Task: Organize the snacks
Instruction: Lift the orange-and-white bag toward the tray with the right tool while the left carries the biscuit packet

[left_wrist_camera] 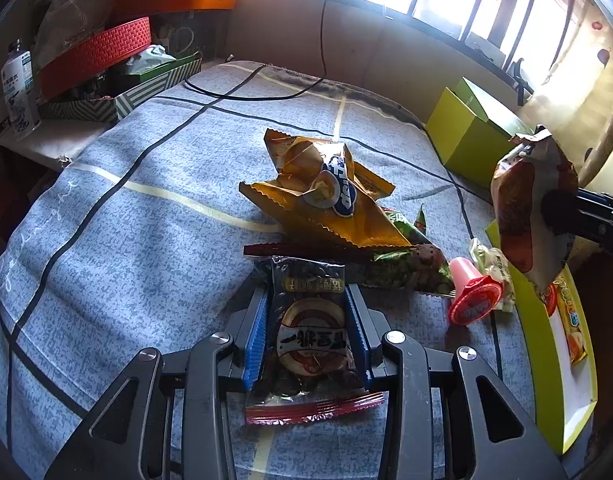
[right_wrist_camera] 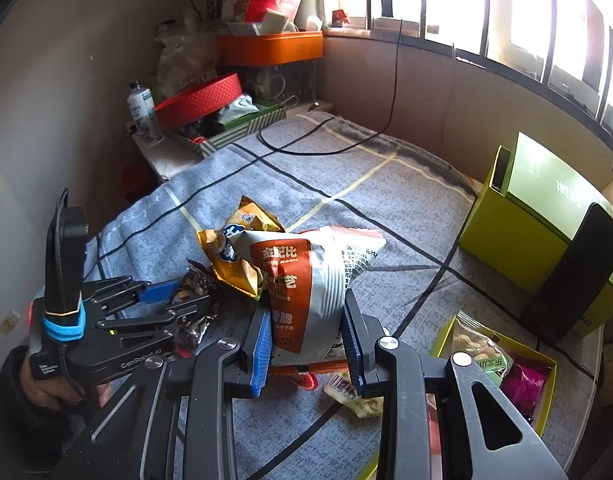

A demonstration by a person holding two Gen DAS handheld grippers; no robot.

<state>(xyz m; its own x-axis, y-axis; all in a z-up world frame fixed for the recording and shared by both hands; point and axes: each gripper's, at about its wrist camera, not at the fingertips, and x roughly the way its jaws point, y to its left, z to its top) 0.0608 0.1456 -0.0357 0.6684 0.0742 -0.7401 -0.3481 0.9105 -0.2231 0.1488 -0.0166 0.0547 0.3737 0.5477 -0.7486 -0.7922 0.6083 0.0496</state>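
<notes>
1. Left gripper pinches a dark snack packet between its blue pads, low over the blue checked cloth.
2. Right gripper clamps an orange-and-white snack bag, lifted off the cloth.
3. Just ahead of the left fingertips lie a yellow chip bag and a green packet; right of them, a pink jelly cup.
4. Right of the right gripper sits a yellow-green tray holding snacks.

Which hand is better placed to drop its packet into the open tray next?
Right, probably. The right gripper holds the white-and-orange bag lifted beside the yellow-green tray; the left gripper grips its dark packet farther away.
</notes>
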